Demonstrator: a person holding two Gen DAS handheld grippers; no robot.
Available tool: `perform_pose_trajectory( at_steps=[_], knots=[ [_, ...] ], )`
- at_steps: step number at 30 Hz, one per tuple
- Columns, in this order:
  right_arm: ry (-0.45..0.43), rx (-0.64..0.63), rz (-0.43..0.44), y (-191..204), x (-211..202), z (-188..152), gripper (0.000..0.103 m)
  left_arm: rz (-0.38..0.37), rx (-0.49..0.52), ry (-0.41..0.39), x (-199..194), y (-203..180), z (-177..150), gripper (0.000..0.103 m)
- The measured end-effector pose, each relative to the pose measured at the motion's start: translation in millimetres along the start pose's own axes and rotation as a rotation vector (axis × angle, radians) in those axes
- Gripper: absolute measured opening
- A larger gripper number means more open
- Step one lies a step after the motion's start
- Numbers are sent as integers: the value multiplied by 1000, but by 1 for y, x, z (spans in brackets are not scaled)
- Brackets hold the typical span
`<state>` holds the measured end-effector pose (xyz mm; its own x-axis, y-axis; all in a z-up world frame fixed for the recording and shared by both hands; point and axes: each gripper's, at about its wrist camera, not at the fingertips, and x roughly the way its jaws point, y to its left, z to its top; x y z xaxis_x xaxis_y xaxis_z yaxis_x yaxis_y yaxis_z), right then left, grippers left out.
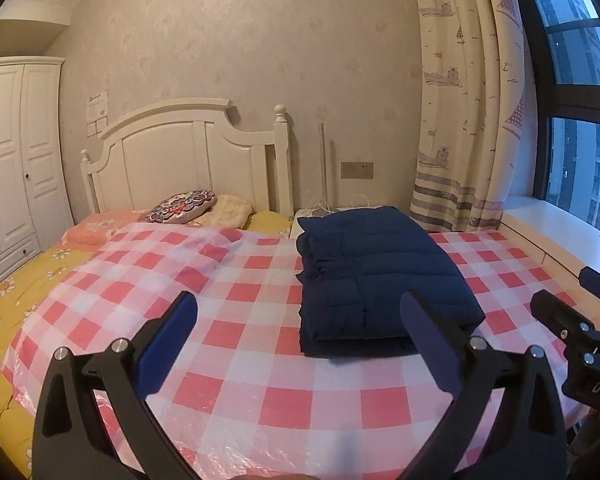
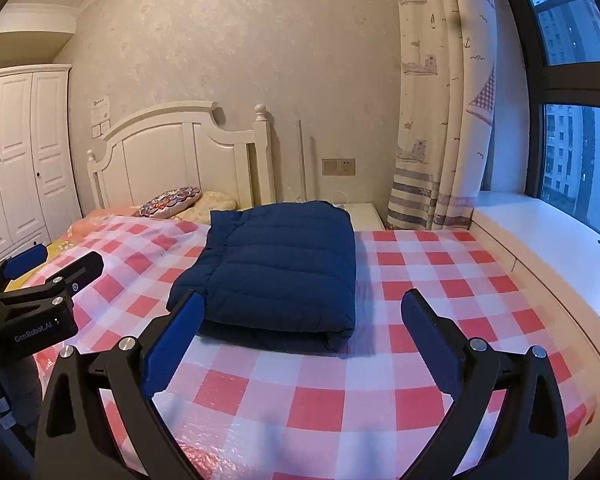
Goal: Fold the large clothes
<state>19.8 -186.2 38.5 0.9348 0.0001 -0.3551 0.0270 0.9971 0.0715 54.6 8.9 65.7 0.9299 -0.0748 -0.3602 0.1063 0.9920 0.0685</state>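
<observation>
Navy quilted down jacket (image 2: 276, 268) lies folded on the pink-checked plastic sheet (image 2: 420, 280) over the bed, left gripper (image 1: 300, 312) and right gripper (image 2: 300, 308) both spread wide and empty just short of it, "GenRobot.AI" readable on the left one, "DAS" cut off on the right.

Blk frames, blue fingers (image 1: 428, 344), silver screws
</observation>
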Motion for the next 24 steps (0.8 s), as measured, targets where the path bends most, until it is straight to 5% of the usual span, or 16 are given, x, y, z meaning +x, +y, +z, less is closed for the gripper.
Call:
perform_pose_trajectory(
  at_steps=[24],
  knots=[
    [-2, -18, 22, 9, 2, 0, 97, -19, -6, 13, -2, 4, -3, 101]
  ],
)
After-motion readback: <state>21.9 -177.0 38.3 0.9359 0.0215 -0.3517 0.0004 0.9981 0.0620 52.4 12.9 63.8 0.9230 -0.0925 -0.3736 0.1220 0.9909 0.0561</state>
